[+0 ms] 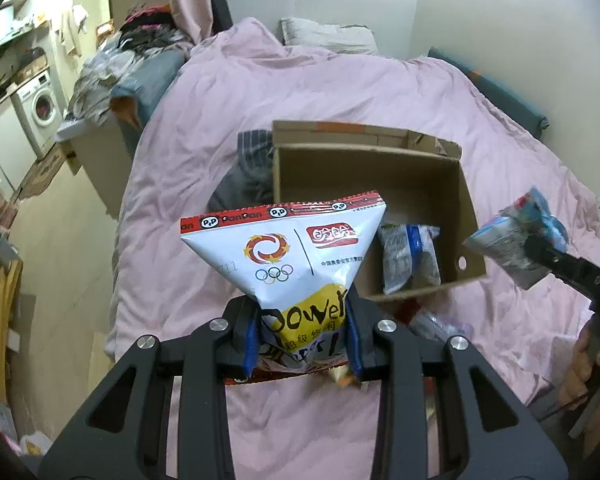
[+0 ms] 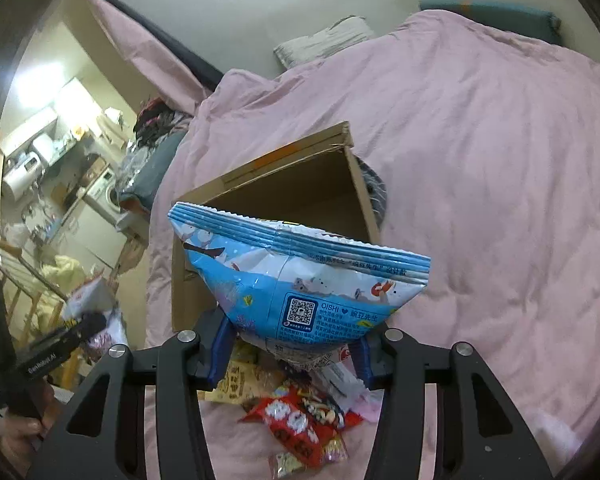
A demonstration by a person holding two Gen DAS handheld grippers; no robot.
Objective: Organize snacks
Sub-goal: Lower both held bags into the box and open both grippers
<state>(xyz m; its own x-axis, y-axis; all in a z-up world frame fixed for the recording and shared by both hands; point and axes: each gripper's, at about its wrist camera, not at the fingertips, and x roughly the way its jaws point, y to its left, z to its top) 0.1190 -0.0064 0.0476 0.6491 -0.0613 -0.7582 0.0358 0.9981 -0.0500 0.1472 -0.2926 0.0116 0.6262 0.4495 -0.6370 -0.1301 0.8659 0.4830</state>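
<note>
Both jaws clamp snacks, left gripper (image 1: 302, 344) a white bag (image 1: 288, 256), right gripper (image 2: 292, 352) a blue bag (image 2: 300, 280), near the open box's rim (image 1: 420, 288).

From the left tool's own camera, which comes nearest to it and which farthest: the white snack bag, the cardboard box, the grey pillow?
1. White snack bag: gripped in the left tool, right in front.
2. Cardboard box: just beyond the bag, slightly right, on the pink bedcover.
3. Grey pillow: far end of the bed, by the wall.

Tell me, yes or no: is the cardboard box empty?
No. In the left wrist view a blue-and-white snack packet already lies on the floor of the cardboard box.
</note>
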